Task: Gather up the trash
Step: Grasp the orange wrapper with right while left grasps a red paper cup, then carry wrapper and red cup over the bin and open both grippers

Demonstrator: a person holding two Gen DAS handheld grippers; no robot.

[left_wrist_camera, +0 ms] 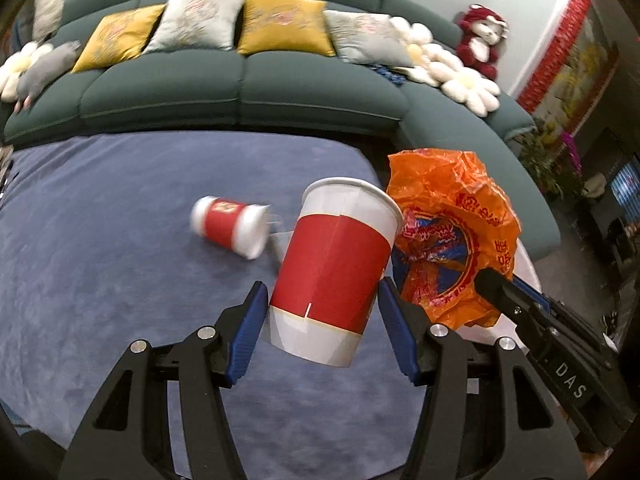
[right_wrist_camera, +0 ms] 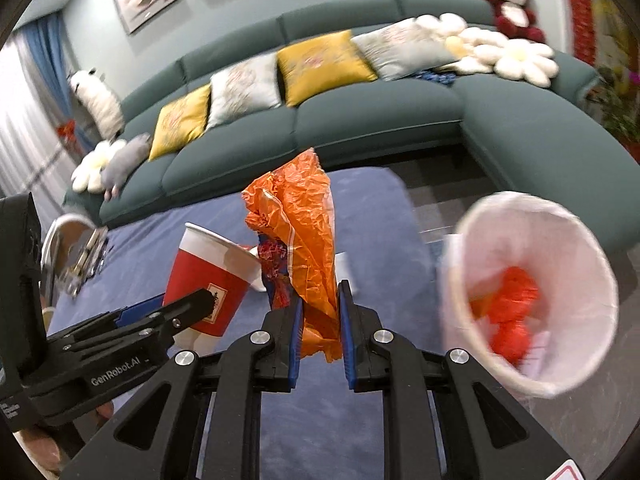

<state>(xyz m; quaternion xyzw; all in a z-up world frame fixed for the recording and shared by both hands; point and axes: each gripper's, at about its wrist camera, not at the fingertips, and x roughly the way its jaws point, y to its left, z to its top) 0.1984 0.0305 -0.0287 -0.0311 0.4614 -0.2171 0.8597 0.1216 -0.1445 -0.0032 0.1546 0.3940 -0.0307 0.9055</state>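
Leftmost on the blue table (left_wrist_camera: 100,220), a second cup (left_wrist_camera: 231,227) lies on its side, blurred, red band and white ends, well apart from my grippers. My left gripper (left_wrist_camera: 320,300) holds the red cup (left_wrist_camera: 332,276) between its blue pads (left_wrist_camera: 249,332), one pad on each side of the lower body. Cup is lifted off the table and tilted, rim up and leaning right. Its rim touches or nearly touches the orange bag (left_wrist_camera: 452,232); I cannot tell which.

Right of the cup, my right gripper (left_wrist_camera: 486,280) comes in from the lower right edge of the left wrist view, fingers pinched on the bag's lower part. From the right wrist view, my right gripper (right_wrist_camera: 320,312) stands narrow, with crumpled orange plastic filling the gap between the pads (right_wrist_camera: 347,332). The bag (right_wrist_camera: 300,220) rises above the fingers in a wrinkled plume, with red and blue print low on its left side. The cup (right_wrist_camera: 208,276) sits just left of the bag there, my left gripper (right_wrist_camera: 200,300) reaching in from the left edge.

Farther right, a white bin (right_wrist_camera: 532,300) stands on the floor beside the table, blurred, with red-orange scraps inside. Behind everything, a green sofa (right_wrist_camera: 360,128) with yellow and grey cushions.
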